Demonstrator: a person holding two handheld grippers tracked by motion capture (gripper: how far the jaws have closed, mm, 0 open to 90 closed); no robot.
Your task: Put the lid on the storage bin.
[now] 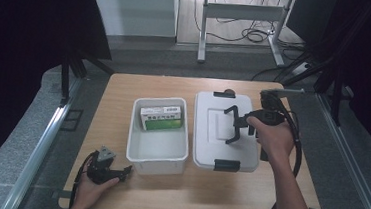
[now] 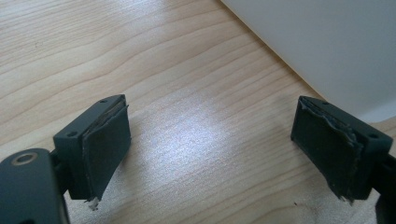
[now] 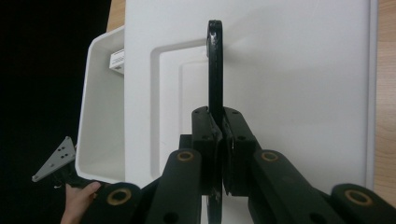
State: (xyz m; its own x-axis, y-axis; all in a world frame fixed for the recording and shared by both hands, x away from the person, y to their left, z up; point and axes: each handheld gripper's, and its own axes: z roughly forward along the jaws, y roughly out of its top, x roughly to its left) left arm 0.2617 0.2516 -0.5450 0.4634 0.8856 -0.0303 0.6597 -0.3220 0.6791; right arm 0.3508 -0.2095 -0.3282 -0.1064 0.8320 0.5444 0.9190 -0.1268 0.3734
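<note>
Your right claw [image 3: 218,140] is squeezed tight on a thin black handle [image 3: 215,65], held just above the white lid [image 1: 211,131]. That lid lies flat on the tabletop [image 1: 119,87], right beside the open white box [image 1: 157,155]. A green packet [image 1: 161,118] sits inside the box. Your left claw [image 2: 210,144] rests wide apart on the tabletop, holding nothing.

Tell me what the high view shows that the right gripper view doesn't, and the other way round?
From above you get the whole table, the green box lying in the white bin, and the lid's end latch. The right gripper view gives the close look: the right gripper pinched shut on the black handle. Both take in the white lid, the bin and the left gripper.
</note>
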